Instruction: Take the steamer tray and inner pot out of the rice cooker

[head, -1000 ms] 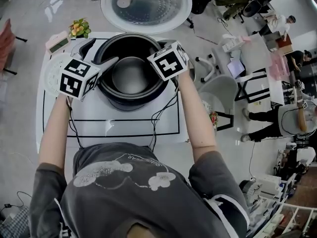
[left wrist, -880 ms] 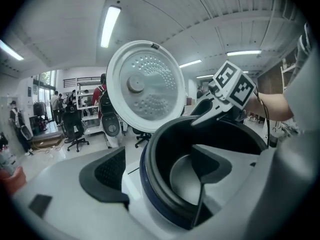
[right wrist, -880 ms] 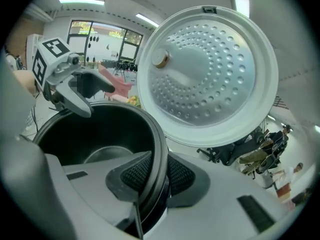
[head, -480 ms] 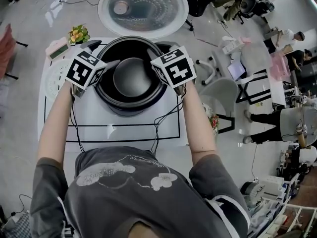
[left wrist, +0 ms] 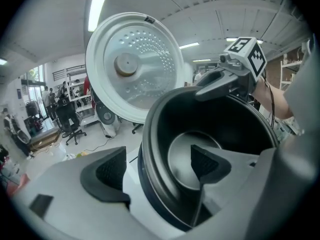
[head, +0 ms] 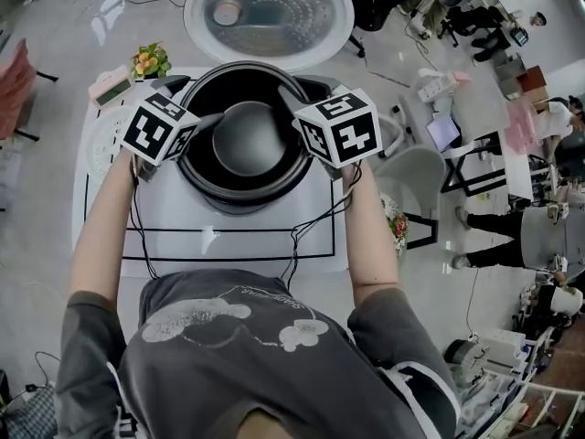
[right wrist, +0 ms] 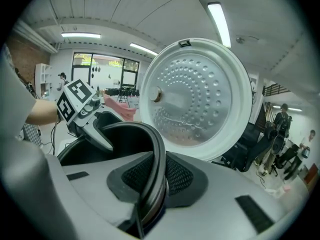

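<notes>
The white rice cooker (head: 315, 88) stands on the table with its lid (head: 268, 7) swung up. The black inner pot (head: 247, 144) sits in it. In the right gripper view my right gripper (right wrist: 156, 176) has its pads pressed on the pot's rim (right wrist: 158, 139). Its jaws have just been closing on that rim. My left gripper (left wrist: 157, 169) straddles the opposite rim, one pad outside and one inside the pot (left wrist: 225, 129), with gaps showing. In the head view, left gripper (head: 206, 122) and right gripper (head: 288, 108) flank the pot.
A white round perforated tray (head: 97, 149) lies on the table (head: 228, 236) at the left, partly behind my left gripper's cube. A small flower pot (head: 146, 60) and a little clock (head: 110, 85) stand at the back left corner. A grey chair (head: 411, 167) is beside the table's right edge.
My right gripper has risen towards the camera with the pot's rim in its jaws. My left gripper slid further along the pot's left rim, then kept still.
</notes>
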